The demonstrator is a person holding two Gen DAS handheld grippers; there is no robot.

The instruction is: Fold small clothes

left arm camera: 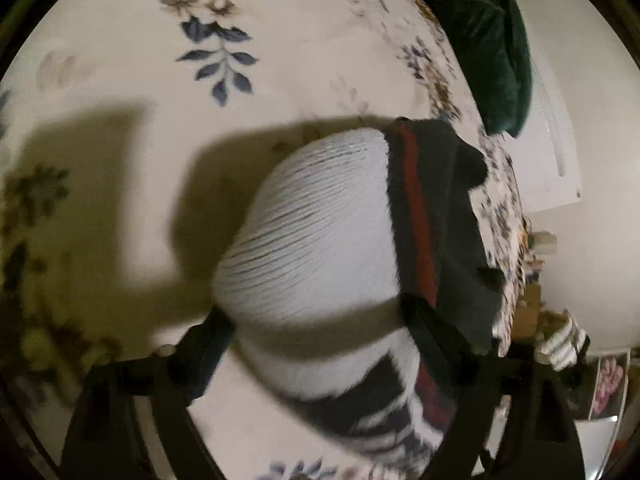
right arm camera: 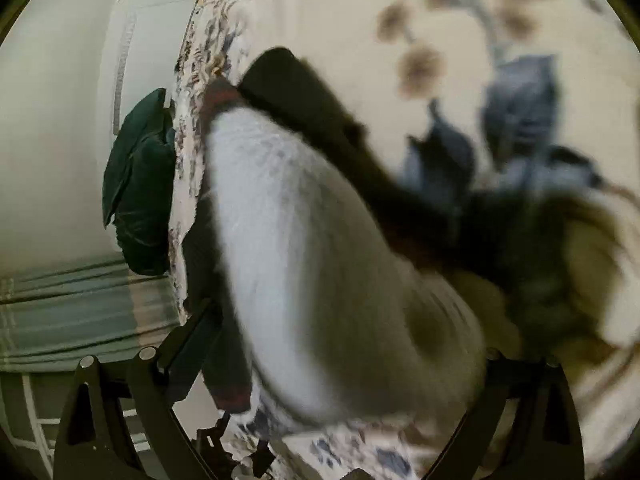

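Basically both grippers hold the white ribbed knit garment with dark grey and red band (left arm camera: 320, 232) up off the floral bedsheet (left arm camera: 280, 60), near its edge, likely to carry a fold over. Left gripper (left arm camera: 320, 324) pinches it; right gripper (right arm camera: 344, 364) likewise, though blurred.

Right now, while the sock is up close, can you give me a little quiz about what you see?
1. True or false: the white ribbed sock has a green stripe on its dark cuff.
2. What is printed on the bedsheet? A) flowers and leaves B) stars C) checks
3. Fill in: the cushion at the sheet's edge is dark ____.

Key: 1 false, the stripe is red. 2 A. 3 green.
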